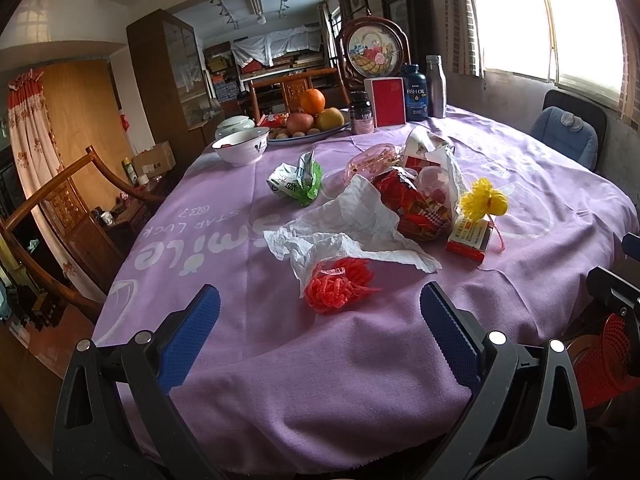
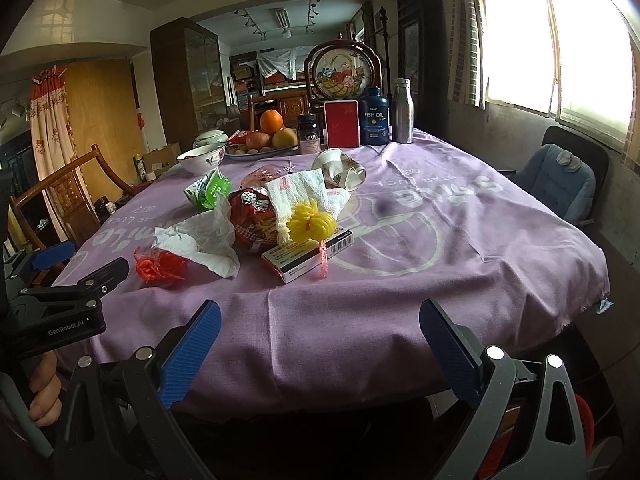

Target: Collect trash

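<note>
On the purple cloth (image 1: 224,320) of the desk, near your side, the trash lies in one loose group; the red net (image 1: 338,290) is the closest piece to your left tongs (image 1: 320,320), and its loose strands point to the right, toward the small carton. Just behind it the crumpled white paper (image 1: 360,236) touches it, and its long side runs from near left to far right; the red snack bag (image 1: 412,208) lies behind this paper with its long axis going away from you. The small carton (image 2: 308,254) has the long axis from near left to far right, and the yellow net (image 2: 311,224) rests on its far part; the green wrapper (image 1: 298,180) lies a little apart at the left.

Your left tongs are open wide and grip nothing; they hover over the near edge of the desk and look toward the red net. Your right tongs (image 2: 320,344) are also open and empty, low before the desk edge; your left hand (image 2: 46,396) is closed on its handle at the left of the right view.

The cloth hangs over the near edge in folds; between this edge and the trash it is bare. A white bowl (image 1: 241,146), a fruit plate (image 1: 308,136) and bottles (image 1: 414,92) stand at the far side, well apart from the trash; a red basket (image 1: 604,360) is below the desk at the right.
</note>
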### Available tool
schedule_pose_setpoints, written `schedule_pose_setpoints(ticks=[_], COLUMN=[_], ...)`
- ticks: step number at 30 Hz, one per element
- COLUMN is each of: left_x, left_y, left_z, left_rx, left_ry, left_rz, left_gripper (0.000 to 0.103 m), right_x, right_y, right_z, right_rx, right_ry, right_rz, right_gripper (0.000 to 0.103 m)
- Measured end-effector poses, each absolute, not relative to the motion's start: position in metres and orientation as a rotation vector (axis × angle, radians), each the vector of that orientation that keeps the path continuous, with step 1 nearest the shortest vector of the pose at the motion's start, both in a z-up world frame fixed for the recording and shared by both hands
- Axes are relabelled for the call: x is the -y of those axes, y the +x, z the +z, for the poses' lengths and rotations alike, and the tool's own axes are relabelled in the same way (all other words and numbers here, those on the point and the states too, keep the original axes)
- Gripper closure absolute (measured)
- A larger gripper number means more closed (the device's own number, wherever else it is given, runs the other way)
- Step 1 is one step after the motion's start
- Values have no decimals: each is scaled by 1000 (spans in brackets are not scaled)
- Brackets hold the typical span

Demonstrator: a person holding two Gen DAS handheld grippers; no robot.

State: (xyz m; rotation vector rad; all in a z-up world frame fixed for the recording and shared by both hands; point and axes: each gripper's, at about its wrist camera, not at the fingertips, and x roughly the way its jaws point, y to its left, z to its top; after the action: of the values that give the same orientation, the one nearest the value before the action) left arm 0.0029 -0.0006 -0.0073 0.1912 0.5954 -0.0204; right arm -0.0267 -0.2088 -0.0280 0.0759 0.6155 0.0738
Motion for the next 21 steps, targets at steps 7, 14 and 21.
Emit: schedule_pose_setpoints(ticks=[7, 14, 21], left_x=[0, 0, -4], left_y=[8, 24, 51], left_z=[-11, -20, -29], left_rx=[-610, -648, -702], left_ry=[191, 188, 160], left_rz=[-21, -30, -20], left_gripper=[7, 7, 7], right_x=[208, 208, 205], right_y=[-22, -8, 18], right_z=[-32, -44, -56], right_rx=[-626, -656, -691], right_ry=[72, 56, 14], right_rz=[86, 89, 98], right_gripper=[6, 6, 6])
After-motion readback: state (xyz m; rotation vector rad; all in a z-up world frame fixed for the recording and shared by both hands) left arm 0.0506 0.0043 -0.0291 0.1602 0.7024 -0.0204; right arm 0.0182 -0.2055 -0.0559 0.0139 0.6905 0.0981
